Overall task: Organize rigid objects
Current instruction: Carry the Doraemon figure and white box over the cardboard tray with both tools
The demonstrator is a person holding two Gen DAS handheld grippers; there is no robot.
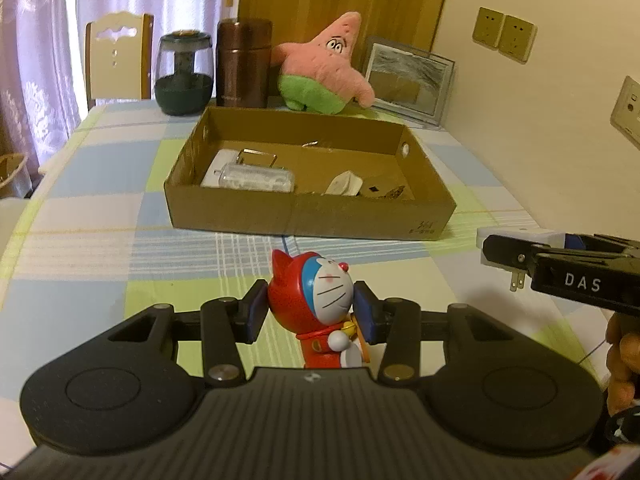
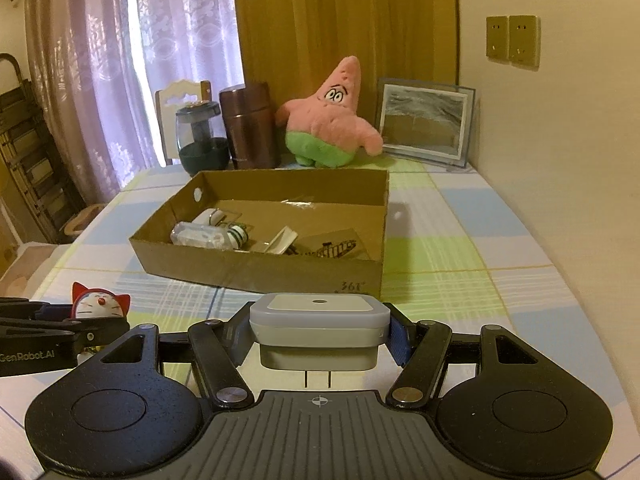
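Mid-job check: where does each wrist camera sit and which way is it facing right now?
Left wrist: on the left gripper, facing the cardboard box; jaws hold the Doraemon figure; right gripper and a hand at right.
Right wrist: on the right gripper, facing the same box; jaws hold the white plug adapter.
Shared: box, Patrick plush, both held items.

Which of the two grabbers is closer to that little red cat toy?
Left. The left gripper is clamped on the red cat toy. The right gripper sits off to its right, clamped on a white plug adapter.
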